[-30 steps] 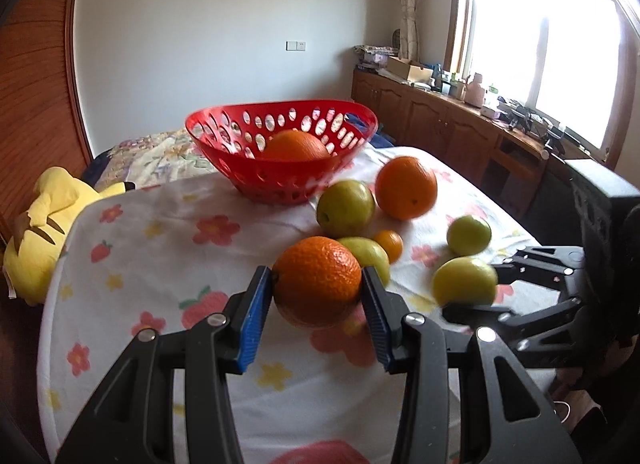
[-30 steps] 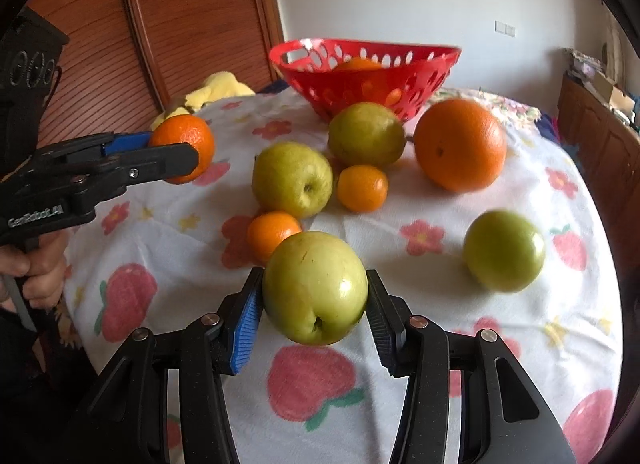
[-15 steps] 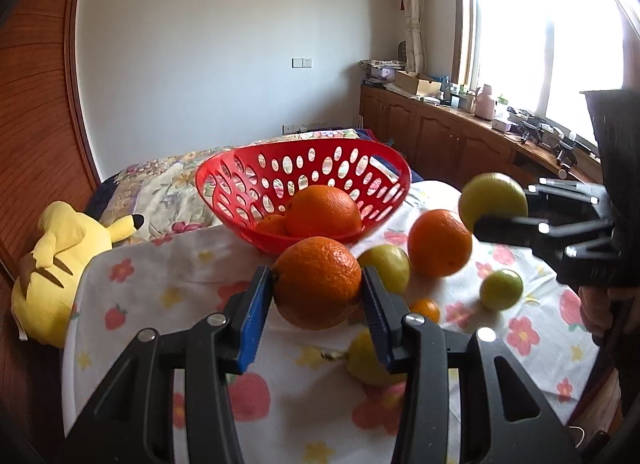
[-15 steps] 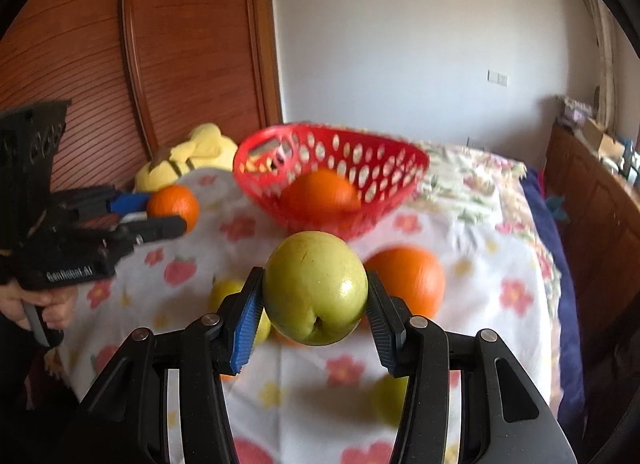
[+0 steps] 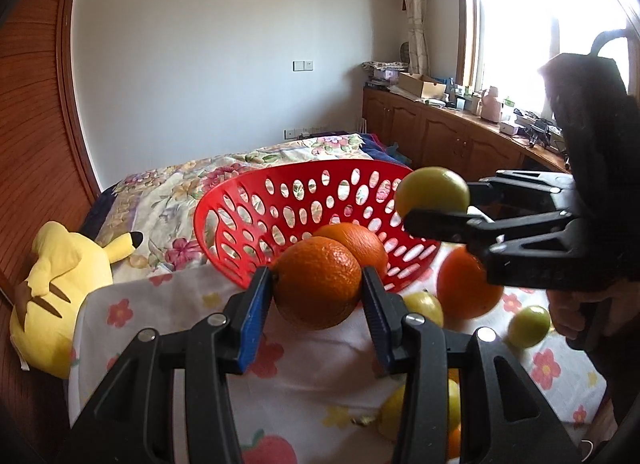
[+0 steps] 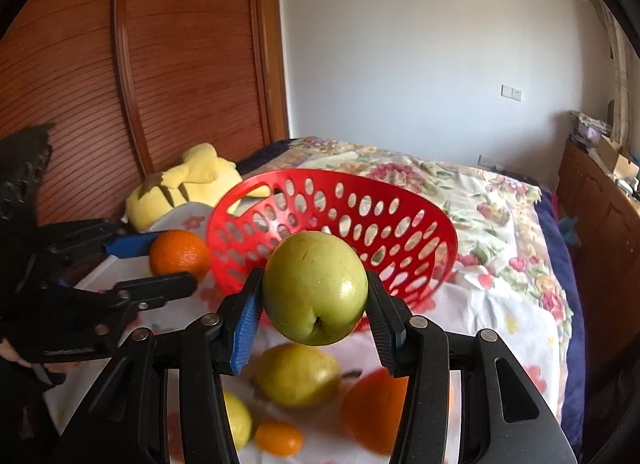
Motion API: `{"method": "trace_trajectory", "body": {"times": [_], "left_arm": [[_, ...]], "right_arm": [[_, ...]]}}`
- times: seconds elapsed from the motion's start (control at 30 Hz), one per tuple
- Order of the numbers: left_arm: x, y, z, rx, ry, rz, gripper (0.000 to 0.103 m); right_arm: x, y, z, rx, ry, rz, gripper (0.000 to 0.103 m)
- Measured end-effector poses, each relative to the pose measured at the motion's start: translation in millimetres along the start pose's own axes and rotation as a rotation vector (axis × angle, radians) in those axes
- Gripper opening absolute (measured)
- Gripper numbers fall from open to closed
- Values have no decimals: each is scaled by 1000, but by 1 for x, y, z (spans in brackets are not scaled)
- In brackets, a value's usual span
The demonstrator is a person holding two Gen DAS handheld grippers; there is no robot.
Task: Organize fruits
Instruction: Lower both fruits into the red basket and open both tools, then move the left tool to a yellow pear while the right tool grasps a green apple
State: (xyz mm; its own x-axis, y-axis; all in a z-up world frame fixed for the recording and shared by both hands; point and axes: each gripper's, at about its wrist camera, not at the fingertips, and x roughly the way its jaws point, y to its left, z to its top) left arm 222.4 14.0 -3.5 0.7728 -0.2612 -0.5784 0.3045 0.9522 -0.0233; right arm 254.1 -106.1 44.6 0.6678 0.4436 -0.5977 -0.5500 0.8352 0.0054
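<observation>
Orange (image 5: pixel 318 282) clamped in left hand-held gripper (image 5: pixel 316 304); green apple (image 6: pixel 315 288) clamped in right hand-held gripper (image 6: pixel 314 310). Both fruits are held in the air before the red basket (image 5: pixel 280 200), which sits at the table's far edge with one orange inside. Carrying step, by my reading. Next: bring each fruit over the rim, then release. More fruit lies loose on the floral tablecloth (image 5: pixel 304 380).

White wall (image 5: pixel 200 64), bright window (image 5: pixel 540 24), wooden cabinets (image 5: pixel 440 132).
</observation>
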Motion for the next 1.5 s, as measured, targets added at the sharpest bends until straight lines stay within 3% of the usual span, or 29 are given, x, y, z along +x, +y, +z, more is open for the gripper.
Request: {"method": "trace_trajectory", "body": {"times": [0.23, 0.8, 1.5], "left_arm": [[28, 9, 9, 0, 20, -7, 44], [62, 13, 8, 2, 67, -3, 45], [30, 6, 9, -5, 30, 12, 52]], "right_arm": [[33, -11, 3, -9, 39, -26, 50], [50, -21, -1, -11, 48, -48, 53], [17, -28, 8, 11, -12, -62, 52]]}}
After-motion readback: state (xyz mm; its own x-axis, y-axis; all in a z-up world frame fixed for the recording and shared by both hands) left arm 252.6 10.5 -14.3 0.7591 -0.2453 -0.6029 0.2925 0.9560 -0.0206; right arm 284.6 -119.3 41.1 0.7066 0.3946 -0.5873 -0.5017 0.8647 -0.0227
